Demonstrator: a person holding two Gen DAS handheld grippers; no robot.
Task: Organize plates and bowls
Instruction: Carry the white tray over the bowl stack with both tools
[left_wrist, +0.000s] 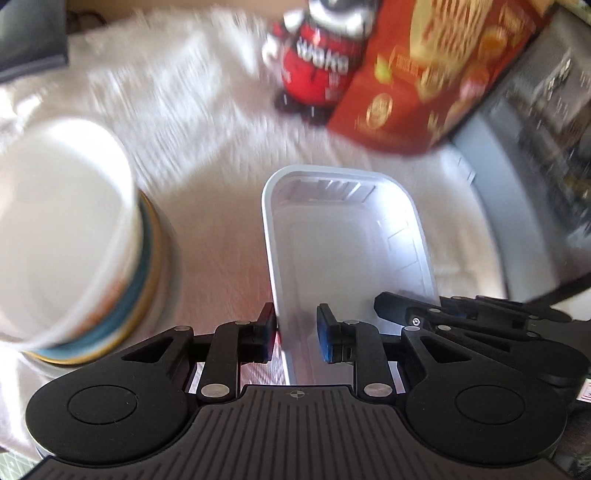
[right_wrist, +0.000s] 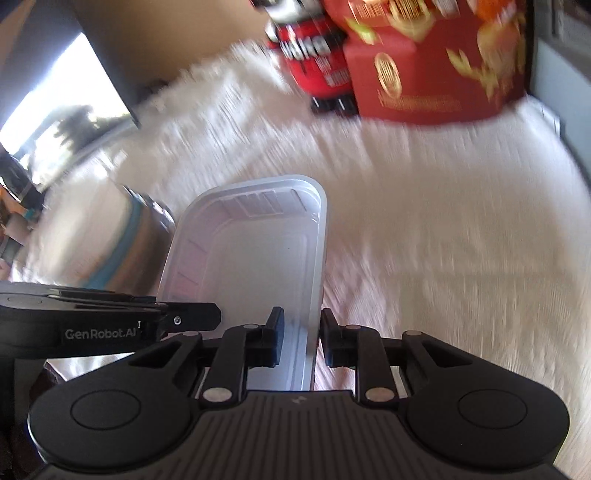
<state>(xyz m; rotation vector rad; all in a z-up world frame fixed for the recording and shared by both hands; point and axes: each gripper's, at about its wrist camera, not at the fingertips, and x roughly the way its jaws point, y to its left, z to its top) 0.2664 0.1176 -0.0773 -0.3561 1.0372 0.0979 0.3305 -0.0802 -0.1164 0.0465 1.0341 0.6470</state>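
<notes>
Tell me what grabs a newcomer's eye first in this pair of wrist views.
The white rectangular tray fills the centre of both views, with the left gripper straddling its left wall and the right gripper its right wall; whether either set of jaws has closed is unclear. Next, the stack of bowls stands to the tray's left on the white cloth. At the back, blurred, are a red box and a red-and-white figure.

"GenRobot.AI" stands on the left claw body — the red box print seems too blurred.
</notes>
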